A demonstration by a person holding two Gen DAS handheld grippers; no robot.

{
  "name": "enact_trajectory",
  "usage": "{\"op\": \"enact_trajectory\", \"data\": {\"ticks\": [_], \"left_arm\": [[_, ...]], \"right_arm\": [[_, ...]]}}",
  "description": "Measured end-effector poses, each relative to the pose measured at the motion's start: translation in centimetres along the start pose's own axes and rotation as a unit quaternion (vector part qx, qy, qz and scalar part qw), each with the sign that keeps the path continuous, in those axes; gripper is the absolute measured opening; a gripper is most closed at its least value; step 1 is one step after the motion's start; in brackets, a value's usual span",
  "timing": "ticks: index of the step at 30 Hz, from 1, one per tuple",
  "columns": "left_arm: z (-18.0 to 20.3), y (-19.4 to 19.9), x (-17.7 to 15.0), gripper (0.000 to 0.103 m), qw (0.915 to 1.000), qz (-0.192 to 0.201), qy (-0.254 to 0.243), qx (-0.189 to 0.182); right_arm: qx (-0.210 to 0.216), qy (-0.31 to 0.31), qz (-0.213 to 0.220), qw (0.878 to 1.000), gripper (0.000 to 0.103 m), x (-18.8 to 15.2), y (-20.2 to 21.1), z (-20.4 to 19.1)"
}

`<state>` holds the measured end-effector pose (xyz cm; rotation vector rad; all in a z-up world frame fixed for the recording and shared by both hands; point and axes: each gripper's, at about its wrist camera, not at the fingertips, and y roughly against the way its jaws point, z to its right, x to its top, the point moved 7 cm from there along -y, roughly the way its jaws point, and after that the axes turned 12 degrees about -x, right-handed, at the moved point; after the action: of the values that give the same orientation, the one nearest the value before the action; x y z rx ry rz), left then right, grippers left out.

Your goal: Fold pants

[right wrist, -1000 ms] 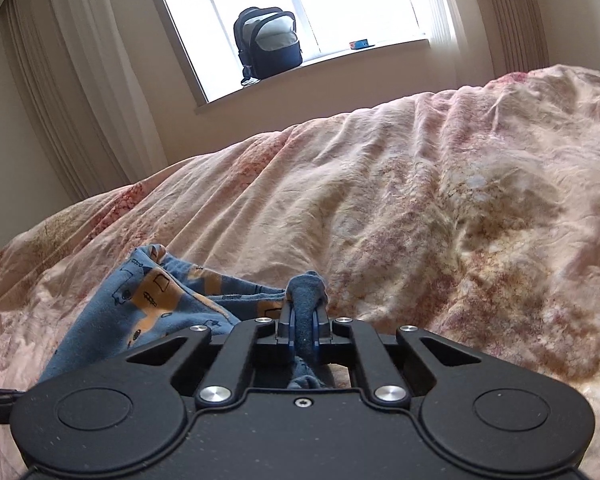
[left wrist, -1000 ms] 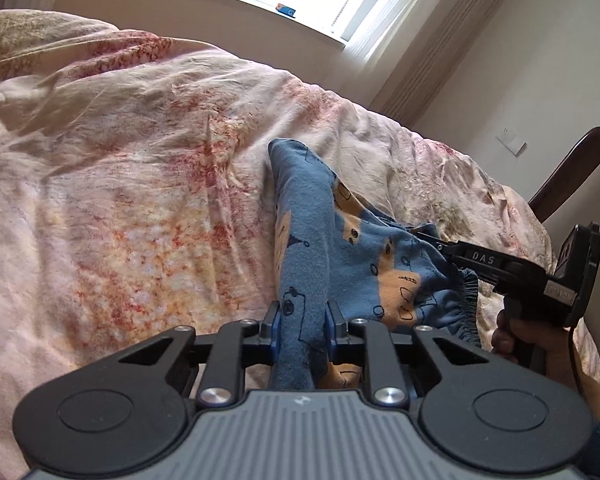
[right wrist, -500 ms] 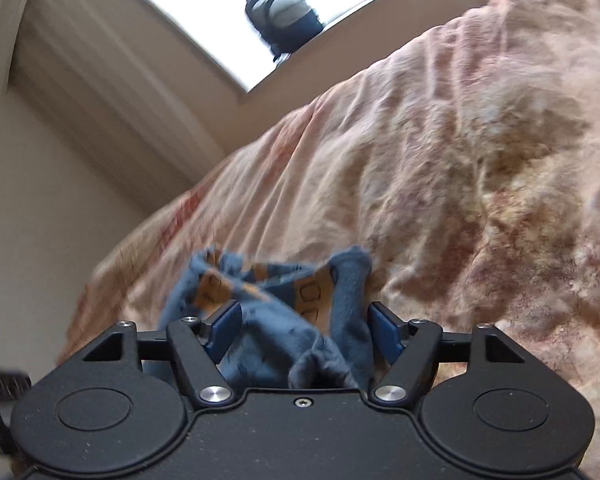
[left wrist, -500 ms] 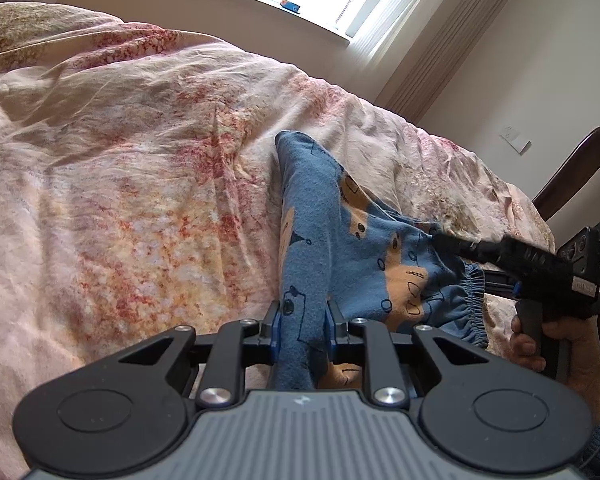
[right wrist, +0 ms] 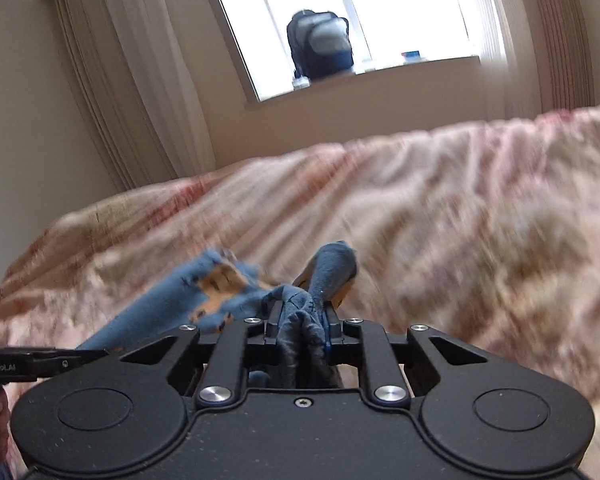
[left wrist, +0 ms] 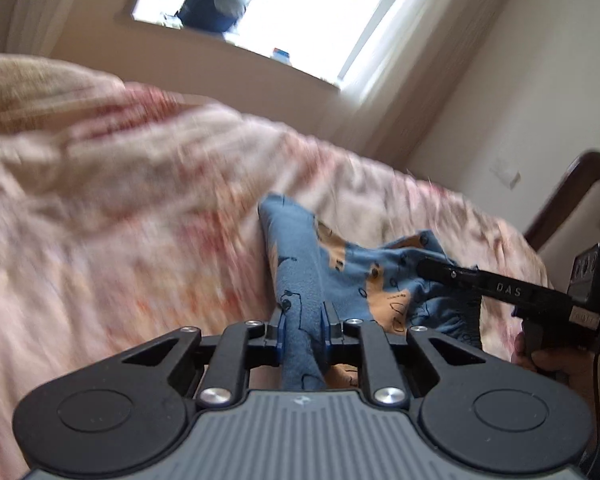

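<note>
Blue fleece pants with orange cartoon print (left wrist: pixel 340 264) sit bunched on the rumpled pink-and-cream floral bedspread (left wrist: pixel 120 220), partly lifted off it, strung between the two tools.

Left hand-held gripper (left wrist: pixel 303 330): jaws closed to a narrow gap, a thick fold of blue cloth pinched between them, as in the earlier frames.

Right hand-held gripper (right wrist: pixel 300 330): jaws closed tight on a gathered wad of cloth. Half a second ago these jaws stood wide with cloth loose between them; a second ago they were shut. So it has let go and regrasped, likely for a better bite near the gathered waistband (left wrist: pixel 456 320).

Both views now tilt up and smear with motion; more of the bright window (right wrist: pixel 360 12) and the dark backpack on the sill (right wrist: pixel 320 46) shows than before. Judgement: both grips are set and a lift or shake-out is starting, to spread the garment before any fold. No fold made yet.

Orientation: garment too crumpled for a clean read. In the left view the visible ridge of cloth runs from the left jaws away toward the window, ending in a rounded tip (left wrist: pixel 278 210); the waistband end lies to the right, by the right tool. Long axis roughly near-to-far, uncertain
</note>
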<state>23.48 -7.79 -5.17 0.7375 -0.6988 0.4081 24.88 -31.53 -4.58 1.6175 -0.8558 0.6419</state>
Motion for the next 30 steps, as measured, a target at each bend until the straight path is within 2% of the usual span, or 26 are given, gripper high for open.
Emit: {"op": "enact_trajectory", "data": {"ticks": [6, 8, 12, 14, 16, 17, 18, 19, 20, 22, 23, 24, 28, 30], "left_arm": [[-3.5, 1.4, 3.1, 0.018, 0.997, 0.063, 0.0, 0.044], [-4.9, 0.9, 3.0, 0.018, 0.9964, 0.058, 0.003, 0.061], [-7.2, -0.9, 1.1, 0.019, 0.9958, 0.013, 0.039, 0.082], [-7.3, -0.8, 0.6, 0.023, 0.9956, 0.007, 0.029, 0.088], [-6.9, -0.6, 0.8, 0.028, 0.995, 0.009, 0.013, 0.099], [-6.7, -0.3, 0.9, 0.038, 0.9944, 0.01, 0.01, 0.104], [-6.5, 0.0, 1.0, 0.052, 0.9943, 0.013, 0.009, 0.106], [-6.3, 0.4, 1.1, 0.06, 0.994, 0.017, 0.011, 0.107], [-6.0, 1.1, 1.1, 0.071, 0.9935, 0.023, 0.015, 0.111], [-5.3, 2.4, 1.4, 0.08, 0.9928, 0.036, 0.017, 0.113], [-4.8, 3.0, 1.5, 0.089, 0.9925, 0.04, 0.015, 0.115], [-4.2, 3.6, 1.6, 0.096, 0.9919, 0.044, 0.01, 0.118], [-1.3, 6.0, 2.2, 0.103, 0.9873, 0.072, -0.028, 0.139], [0.2, 7.3, 2.1, 0.103, 0.9844, 0.075, -0.052, 0.151]], "right_arm": [[0.029, 0.04, 0.026, 0.998, 0.018, 4.2, -3.5, -5.1], [0.031, 0.045, 0.021, 0.998, 0.018, 4.2, -5.1, -6.2], [0.005, 0.056, -0.016, 0.998, 0.019, 1.7, -8.4, -6.1], [-0.006, 0.046, -0.025, 0.999, 0.023, 0.4, -8.9, -5.3], [-0.013, 0.027, -0.021, 0.999, 0.038, 0.0, -8.4, -4.7], [-0.02, 0.023, -0.014, 0.999, 0.041, 0.1, -7.9, -4.5], [-0.027, 0.024, -0.007, 0.999, 0.05, 0.3, -7.3, -4.3], [-0.03, 0.027, 0.002, 0.999, 0.06, 0.4, -6.5, -4.3], [-0.033, 0.03, 0.012, 0.999, 0.064, 0.6, -5.6, -4.4], [-0.034, 0.033, 0.032, 0.998, 0.075, 1.0, -3.5, -4.7], [-0.034, 0.033, 0.043, 0.998, 0.079, 1.2, -2.3, -5.0], [-0.037, 0.032, 0.054, 0.997, 0.087, 1.4, -1.1, -5.3], [-0.041, 0.034, 0.095, 0.994, 0.101, 1.4, 4.1, -6.8], [-0.043, 0.044, 0.112, 0.992, 0.102, 1.1, 6.7, -7.7]]}}
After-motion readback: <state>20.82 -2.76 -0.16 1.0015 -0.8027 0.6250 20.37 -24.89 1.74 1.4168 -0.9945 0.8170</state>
